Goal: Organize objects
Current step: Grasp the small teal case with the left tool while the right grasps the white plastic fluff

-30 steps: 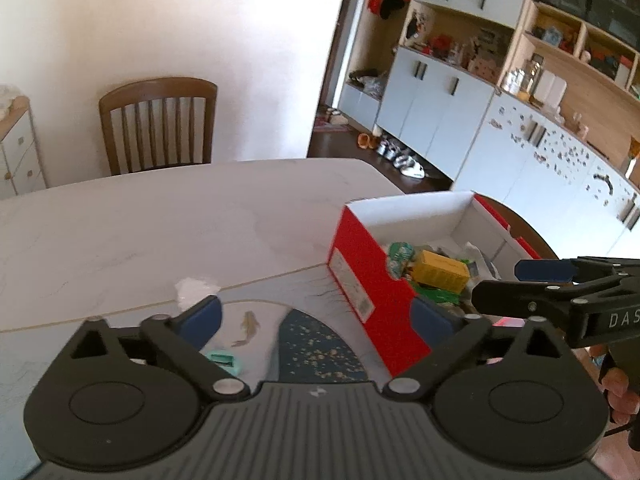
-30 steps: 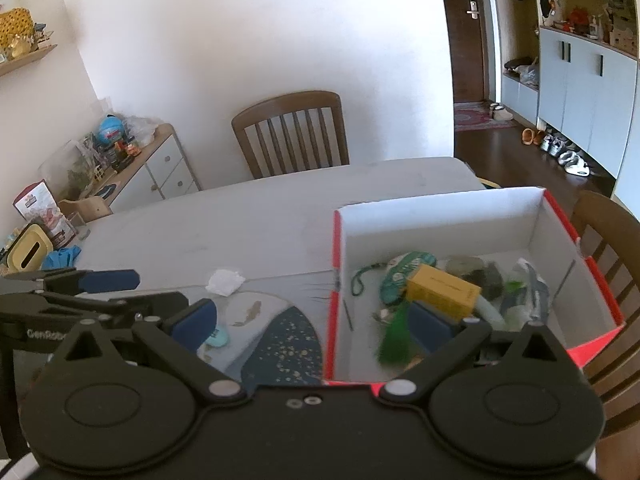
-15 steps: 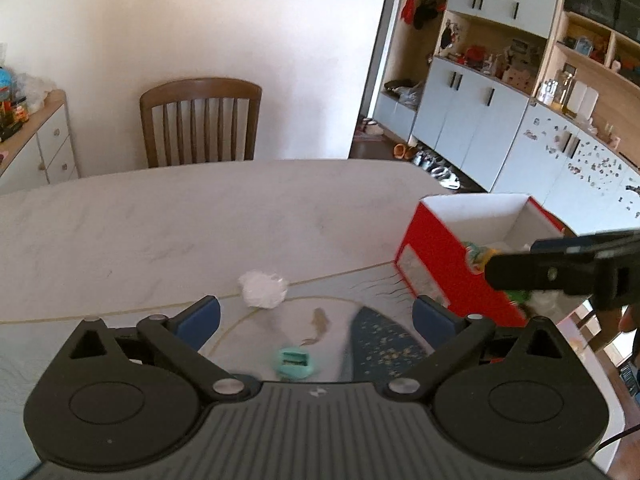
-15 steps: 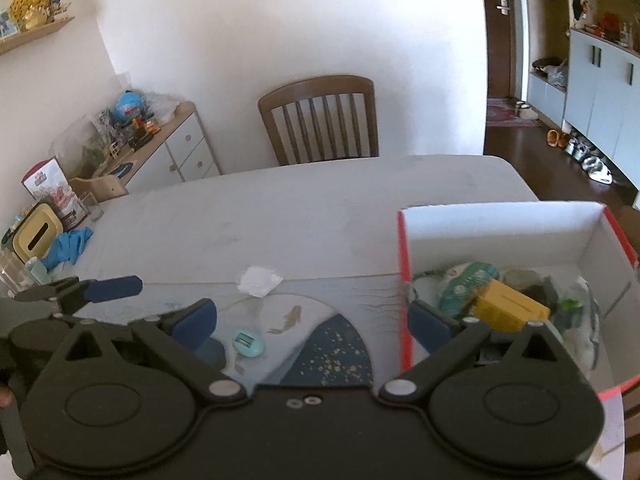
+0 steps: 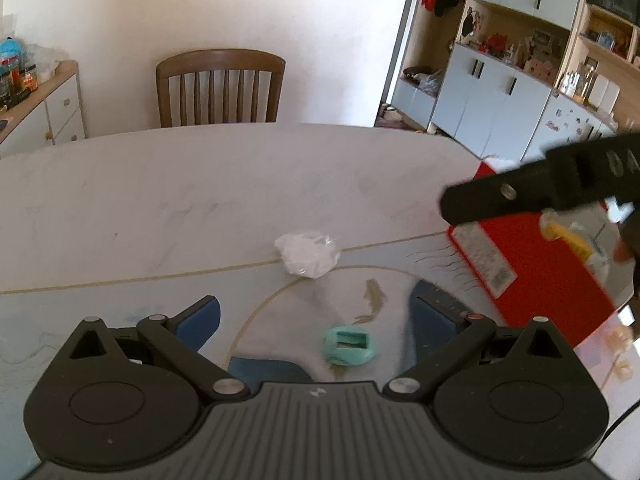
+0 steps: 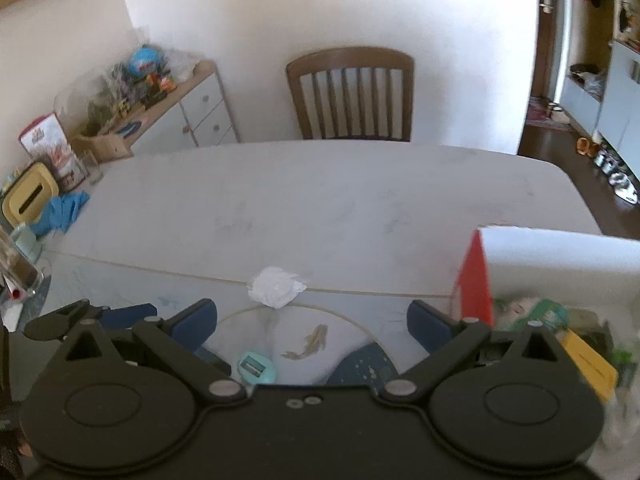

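Observation:
A crumpled white paper ball [image 5: 307, 254] lies on the marble table, also in the right wrist view [image 6: 276, 291]. A small teal sharpener [image 5: 349, 346] lies nearer, between my left gripper's fingers; it shows in the right wrist view [image 6: 256, 367] too. A red box [image 5: 532, 268] holding several items stands at the right, its white inside wall [image 6: 560, 256] visible. My left gripper [image 5: 316, 320] is open and empty above the sharpener. My right gripper [image 6: 312, 320] is open and empty; it crosses the left wrist view [image 5: 520, 192] above the box.
A wooden chair [image 5: 220, 86] stands at the far side of the table [image 5: 200, 184]. A sideboard [image 6: 176, 120] with toys is at the left. A yellow box [image 6: 26, 200], blue cloth [image 6: 64, 210] and a glass [image 6: 16, 272] sit at the table's left edge.
Both grippers have swung left, away from the box. The paper ball and sharpener have come to the middle of both views. The box has slid to the right edge.

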The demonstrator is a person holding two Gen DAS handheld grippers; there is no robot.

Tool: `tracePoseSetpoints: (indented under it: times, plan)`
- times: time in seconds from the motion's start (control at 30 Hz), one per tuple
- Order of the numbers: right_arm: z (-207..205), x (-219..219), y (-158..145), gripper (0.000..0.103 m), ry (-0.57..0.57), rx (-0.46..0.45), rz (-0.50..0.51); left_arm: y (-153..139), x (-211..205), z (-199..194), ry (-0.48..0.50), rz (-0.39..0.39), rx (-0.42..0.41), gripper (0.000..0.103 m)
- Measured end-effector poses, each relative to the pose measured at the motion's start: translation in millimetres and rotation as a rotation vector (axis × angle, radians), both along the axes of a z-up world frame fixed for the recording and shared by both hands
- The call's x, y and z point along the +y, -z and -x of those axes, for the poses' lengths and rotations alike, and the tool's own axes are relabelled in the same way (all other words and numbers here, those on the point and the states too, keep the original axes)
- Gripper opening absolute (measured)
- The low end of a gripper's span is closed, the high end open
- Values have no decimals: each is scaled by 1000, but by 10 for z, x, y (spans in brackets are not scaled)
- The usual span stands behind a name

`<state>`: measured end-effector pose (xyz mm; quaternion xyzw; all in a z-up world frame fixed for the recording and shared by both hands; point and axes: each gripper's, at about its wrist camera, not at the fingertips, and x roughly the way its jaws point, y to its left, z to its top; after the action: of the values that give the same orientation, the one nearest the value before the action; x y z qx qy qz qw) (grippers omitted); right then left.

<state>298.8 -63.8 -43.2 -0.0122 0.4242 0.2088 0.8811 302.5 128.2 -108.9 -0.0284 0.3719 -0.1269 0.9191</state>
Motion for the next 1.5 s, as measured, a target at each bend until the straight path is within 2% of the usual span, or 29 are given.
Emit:
tracePoseSetpoints:
  times: [0.23,0.53,0.8,1.0,1.17,1.23,1.3,1.37,1.5]
  plan:
    - [-369,253,244,99,-44,63,48,267,-129,-84,32,-3,50,103]
    - [-601,569,567,95,-101,148,56,445,-282,-113,68,-31,34,103]
    - [-733,763,734,87,-144,173,92,481,-301,-132,54,-38,30,102]
    - [-771,810,795,77,-153,179,115,493,-318,-142,63,-33,33,88]
    - [-791,841,824,70,-157,181,121,495,-336,-128,70,-33,26,72]
    - [-786,860,839,69,-161,185,123,490,-343,-125,74,-34,28,71]
    - [-785,863,831,67,-160,177,125,486,-340,-120,77,-31,28,66]
    - [-800,851,837,64,-156,180,116,479,-348,-117,79,-37,28,55]
    - [-799,828,825,56,-143,180,98,468,-374,-112,92,-54,29,42]
